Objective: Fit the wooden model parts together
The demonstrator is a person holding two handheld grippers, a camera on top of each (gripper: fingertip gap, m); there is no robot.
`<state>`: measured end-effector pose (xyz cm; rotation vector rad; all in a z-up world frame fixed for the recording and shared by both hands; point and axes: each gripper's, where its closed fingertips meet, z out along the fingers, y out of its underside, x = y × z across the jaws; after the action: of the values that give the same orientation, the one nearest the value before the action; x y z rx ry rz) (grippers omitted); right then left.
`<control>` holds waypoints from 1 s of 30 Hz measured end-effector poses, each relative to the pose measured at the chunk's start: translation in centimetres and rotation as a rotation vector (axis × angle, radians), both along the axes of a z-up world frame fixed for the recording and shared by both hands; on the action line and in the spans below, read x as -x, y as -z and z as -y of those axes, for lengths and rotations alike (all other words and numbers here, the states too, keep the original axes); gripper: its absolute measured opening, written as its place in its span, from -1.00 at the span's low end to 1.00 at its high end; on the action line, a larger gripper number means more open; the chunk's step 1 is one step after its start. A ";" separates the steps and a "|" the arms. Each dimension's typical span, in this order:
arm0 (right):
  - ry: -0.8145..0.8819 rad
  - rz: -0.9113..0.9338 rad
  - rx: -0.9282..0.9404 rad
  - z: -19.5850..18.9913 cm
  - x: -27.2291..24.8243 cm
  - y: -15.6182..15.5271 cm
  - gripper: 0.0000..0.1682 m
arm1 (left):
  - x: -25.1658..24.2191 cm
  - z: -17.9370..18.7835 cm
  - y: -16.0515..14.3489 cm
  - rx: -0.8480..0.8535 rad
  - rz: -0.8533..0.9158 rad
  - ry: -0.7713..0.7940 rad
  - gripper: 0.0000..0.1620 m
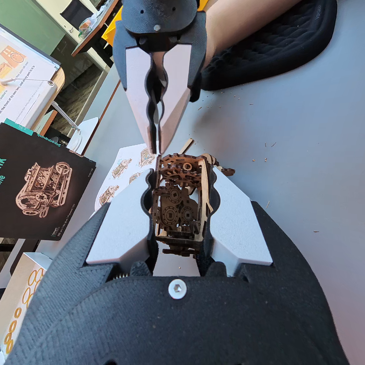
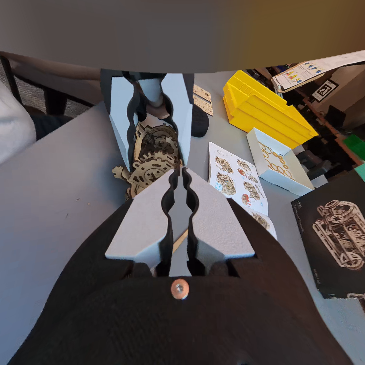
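Note:
The wooden model (image 1: 177,197), a laser-cut frame full of gears, stands on the grey table (image 1: 276,158). My left gripper (image 1: 182,170) is shut on it, one finger on each side plate. It shows again in the right wrist view (image 2: 156,164), gripping the model (image 2: 150,169) from the far side. My right gripper (image 2: 179,170) has its jaws almost together. Its tips meet the model's near upper corner. In the left wrist view it (image 1: 157,153) comes down from above onto a thin corner post. I cannot tell whether it pinches anything.
A black box with the model's picture (image 1: 39,187) (image 2: 335,237) and an instruction sheet (image 2: 237,177) lie beside the model. A white box of yellow rings (image 2: 276,164) and yellow bins (image 2: 266,112) stand farther off. A loose wooden strip (image 1: 186,145), a black cushion (image 1: 266,49) and a person's arm (image 1: 227,29) are behind. My two grippers' fingertips are within a few centimetres of each other.

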<state>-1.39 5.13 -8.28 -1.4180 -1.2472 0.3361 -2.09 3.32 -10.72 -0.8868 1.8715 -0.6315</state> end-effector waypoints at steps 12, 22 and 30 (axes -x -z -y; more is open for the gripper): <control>0.111 -0.139 0.196 -1.6 0.1 -0.7 -0.84 | -1.1 -1.0 0.2 -0.041 -0.025 -0.115 -0.34; 0.172 -0.200 0.244 -1.8 0.1 -2.1 -0.86 | -2.4 -2.9 0.2 -0.009 -0.073 -0.262 -0.34; 0.333 -0.179 0.289 -3.2 -1.2 -1.5 -0.87 | -3.7 -4.9 0.2 0.019 -0.082 -0.443 -0.34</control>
<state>-0.19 8.30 -6.79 -1.7699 -0.8221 0.4141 1.58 8.17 -10.96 -1.3053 1.6626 -0.3428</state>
